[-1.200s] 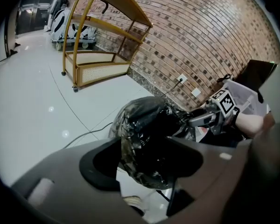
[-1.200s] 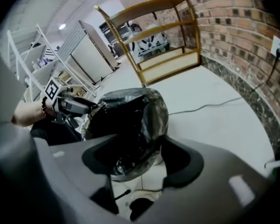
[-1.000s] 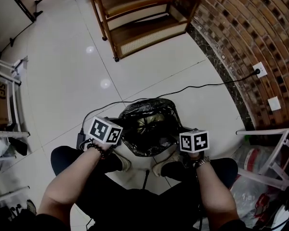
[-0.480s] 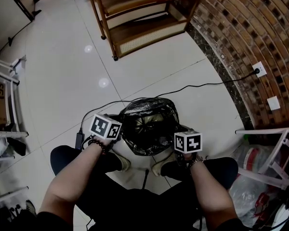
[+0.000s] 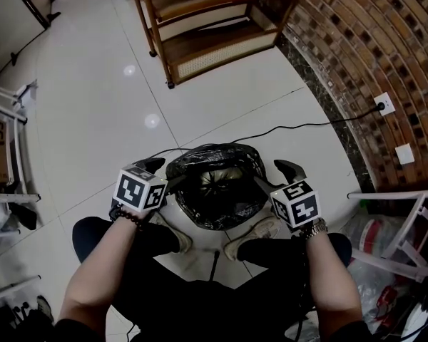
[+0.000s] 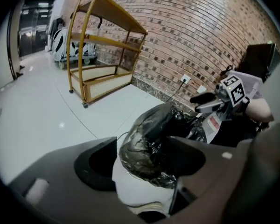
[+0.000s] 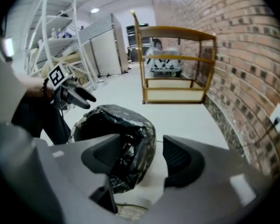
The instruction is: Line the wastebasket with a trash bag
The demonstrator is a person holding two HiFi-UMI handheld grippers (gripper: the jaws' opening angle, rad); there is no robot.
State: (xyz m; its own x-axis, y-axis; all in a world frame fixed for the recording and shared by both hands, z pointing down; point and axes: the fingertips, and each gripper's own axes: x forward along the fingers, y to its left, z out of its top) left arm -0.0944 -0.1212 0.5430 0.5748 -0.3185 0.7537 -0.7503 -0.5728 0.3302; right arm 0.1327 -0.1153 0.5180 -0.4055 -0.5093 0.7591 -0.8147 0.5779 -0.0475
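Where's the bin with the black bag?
Head view, center: the wastebasket stands on the white floor just ahead of the person's shoes, between the left gripper and the right gripper, whose empty jaws have just been opening.

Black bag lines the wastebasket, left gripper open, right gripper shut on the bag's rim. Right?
No. The right gripper view shows the right gripper open: jaws apart, just widening, pressing on nothing, with the bag beyond them. The left gripper is open, also just widened, nothing gripped; the rest holds.
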